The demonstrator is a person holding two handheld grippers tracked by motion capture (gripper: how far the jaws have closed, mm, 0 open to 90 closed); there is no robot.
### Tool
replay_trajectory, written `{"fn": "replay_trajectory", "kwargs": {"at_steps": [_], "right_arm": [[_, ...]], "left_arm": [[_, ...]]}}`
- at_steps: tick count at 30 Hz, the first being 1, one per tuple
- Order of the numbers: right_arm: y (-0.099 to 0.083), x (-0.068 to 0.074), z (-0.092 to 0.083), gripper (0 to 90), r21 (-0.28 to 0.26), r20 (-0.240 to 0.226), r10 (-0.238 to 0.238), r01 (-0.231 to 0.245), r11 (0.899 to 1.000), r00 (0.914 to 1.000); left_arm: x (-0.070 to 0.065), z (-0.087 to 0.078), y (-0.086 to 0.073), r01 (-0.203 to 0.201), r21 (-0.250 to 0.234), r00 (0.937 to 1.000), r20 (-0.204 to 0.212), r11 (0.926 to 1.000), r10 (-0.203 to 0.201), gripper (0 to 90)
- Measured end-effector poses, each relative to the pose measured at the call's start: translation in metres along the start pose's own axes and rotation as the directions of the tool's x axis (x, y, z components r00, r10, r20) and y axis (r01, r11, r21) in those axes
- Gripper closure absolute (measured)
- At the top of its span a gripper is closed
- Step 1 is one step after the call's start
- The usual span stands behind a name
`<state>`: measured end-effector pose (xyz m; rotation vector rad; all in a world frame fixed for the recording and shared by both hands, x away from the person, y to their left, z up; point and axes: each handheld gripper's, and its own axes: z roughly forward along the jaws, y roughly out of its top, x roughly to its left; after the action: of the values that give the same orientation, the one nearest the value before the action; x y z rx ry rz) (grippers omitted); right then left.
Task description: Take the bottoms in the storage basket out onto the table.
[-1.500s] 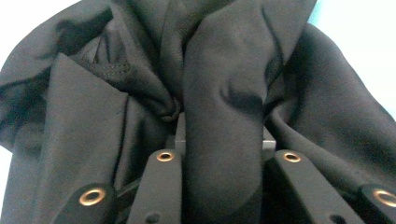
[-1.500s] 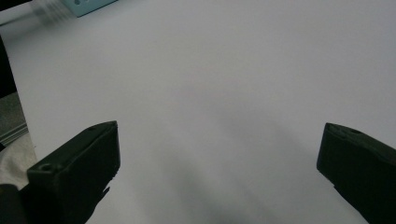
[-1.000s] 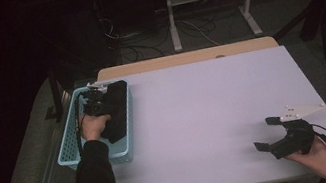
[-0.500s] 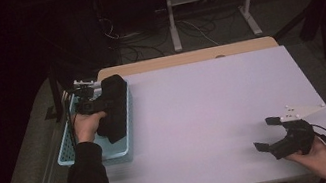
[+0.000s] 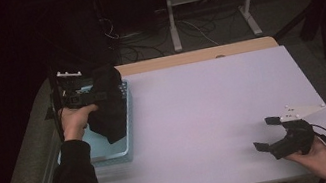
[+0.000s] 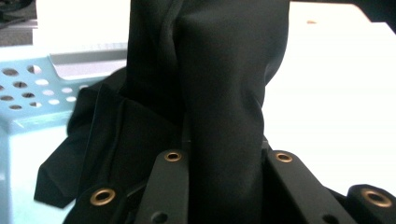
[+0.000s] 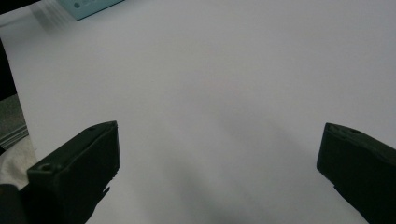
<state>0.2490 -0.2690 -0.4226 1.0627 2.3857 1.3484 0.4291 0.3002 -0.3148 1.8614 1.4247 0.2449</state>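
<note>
- Left tongs (image 5: 82, 99) clamp a black garment (image 5: 110, 112), which hangs over the light-blue basket (image 5: 111, 156) at the worktop's (image 5: 215, 112) nine o'clock edge.
- Right tongs (image 5: 268, 133) rest wide apart and empty at the worktop's four o'clock.

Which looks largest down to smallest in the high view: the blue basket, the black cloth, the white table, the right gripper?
1. white table
2. blue basket, partly covered by the cloth
3. black cloth, lifted nearer the camera, so its rank against the basket is unsure
4. right gripper
</note>
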Motion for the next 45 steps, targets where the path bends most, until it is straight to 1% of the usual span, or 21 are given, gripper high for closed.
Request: {"fn": "replay_trajectory", "kwargs": {"at_steps": [6, 7, 8, 13, 14, 15, 20, 21, 22, 25, 26, 27, 28, 29, 34, 38, 39, 40, 42, 43, 45], "right_arm": [[0.001, 0.001, -0.003, 0.0, -0.014, 0.001, -0.004, 0.004, 1.0, 1.0], [0.001, 0.001, -0.003, 0.0, -0.014, 0.001, -0.004, 0.004, 1.0, 1.0], [0.001, 0.001, -0.004, 0.0, -0.018, 0.001, -0.003, 0.003, 1.0, 1.0], [0.001, 0.001, -0.003, 0.0, -0.018, 0.001, -0.005, 0.005, 1.0, 1.0], [0.001, 0.001, -0.003, 0.0, -0.018, 0.001, -0.005, 0.005, 1.0, 1.0], [0.001, 0.001, -0.003, 0.0, -0.018, 0.001, -0.005, 0.005, 1.0, 1.0], [0.001, 0.002, -0.004, 0.0, -0.02, 0.001, -0.003, 0.003, 1.0, 1.0], [0.001, 0.002, -0.004, 0.0, -0.02, 0.001, -0.003, 0.003, 1.0, 1.0], [0.002, 0.002, -0.004, 0.0, -0.022, 0.001, -0.003, 0.003, 1.0, 1.0], [0.002, 0.002, -0.004, 0.0, -0.024, 0.002, -0.003, 0.003, 1.0, 1.0], [0.002, 0.002, -0.004, 0.0, -0.024, 0.001, -0.001, 0.001, 1.0, 1.0], [0.002, 0.002, -0.004, 0.0, -0.024, 0.001, -0.002, 0.002, 1.0, 1.0], [0.002, 0.002, -0.004, 0.0, -0.024, 0.001, -0.002, 0.002, 1.0, 1.0], [0.002, 0.002, -0.004, 0.0, -0.024, 0.001, -0.002, 0.002, 1.0, 1.0], [0.002, 0.002, -0.003, 0.0, -0.023, 0.0, -0.005, 0.005, 1.0, 1.0], [0.002, 0.002, -0.003, 0.0, -0.021, -0.001, -0.003, 0.003, 1.0, 1.0], [0.002, 0.002, -0.003, 0.0, -0.021, -0.002, -0.005, 0.005, 1.0, 1.0], [0.002, 0.002, -0.003, 0.0, -0.021, -0.002, -0.005, 0.005, 1.0, 1.0], [0.002, 0.002, -0.002, 0.0, -0.021, -0.003, -0.006, 0.006, 1.0, 1.0], [0.002, 0.002, -0.002, 0.0, -0.019, -0.004, -0.005, 0.005, 1.0, 1.0], [0.001, 0.002, -0.002, 0.0, -0.02, -0.005, -0.002, 0.002, 1.0, 1.0]], "left_arm": [[-0.008, -0.029, 0.016, -0.005, -0.016, 0.9999, -0.014, 0.9999, 0.004, 77.6], [-0.008, -0.029, 0.016, -0.005, -0.016, 0.9999, -0.014, 0.9999, 0.004, 77.6], [-0.01, -0.036, 0.022, -0.001, -0.014, 0.9999, -0.015, 0.9999, 0.001, 77.6], [-0.016, -0.046, 0.032, -0.005, -0.008, 0.9999, -0.016, 1.0, 0.005, 77.6], [-0.02, -0.05, 0.037, -0.009, -0.003, 0.9998, -0.017, 1.0, 0.009, 77.6], [-0.02, -0.05, 0.037, -0.009, -0.003, 0.9998, -0.017, 1.0, 0.009, 77.6], [-0.032, -0.061, 0.052, -0.031, -0.008, 0.9994, -0.015, 0.9995, 0.031, 77.6], [-0.032, -0.061, 0.052, -0.031, -0.008, 0.9994, -0.015, 0.9995, 0.031, 77.6], [-0.035, -0.066, 0.057, -0.037, -0.012, 0.9992, -0.015, 0.9993, 0.036, 77.6], [-0.039, -0.072, 0.062, -0.044, -0.014, 0.9989, -0.017, 0.9989, 0.044, 77.6], [-0.042, -0.077, 0.067, -0.048, -0.018, 0.9987, -0.02, 0.9987, 0.048, 77.6], [-0.042, -0.077, 0.067, -0.048, -0.018, 0.9987, -0.02, 0.9987, 0.048, 77.6], [-0.045, -0.084, 0.072, -0.052, -0.022, 0.9984, -0.023, 0.9984, 0.051, 77.6], [-0.045, -0.084, 0.072, -0.052, -0.022, 0.9984, -0.023, 0.9984, 0.051, 77.6], [-0.052, -0.1, 0.085, -0.052, -0.033, 0.9982, -0.033, 0.9981, 0.051, 77.6], [-0.061, -0.115, 0.097, -0.072, -0.043, 0.9968, -0.038, 0.9965, 0.071, 77.6], [-0.067, -0.122, 0.104, -0.082, -0.049, 0.996, -0.04, 0.9954, 0.08, 77.6], [-0.067, -0.122, 0.104, -0.082, -0.049, 0.996, -0.04, 0.9954, 0.08, 77.6], [-0.072, -0.13, 0.112, -0.091, -0.056, 0.9952, -0.041, 0.9943, 0.089, 77.6], [-0.078, -0.137, 0.119, -0.105, -0.059, 0.994, -0.037, 0.9928, 0.103, 77.5], [-0.081, -0.141, 0.122, -0.111, -0.06, 0.9934, -0.036, 0.992, 0.109, 77.5]]}}
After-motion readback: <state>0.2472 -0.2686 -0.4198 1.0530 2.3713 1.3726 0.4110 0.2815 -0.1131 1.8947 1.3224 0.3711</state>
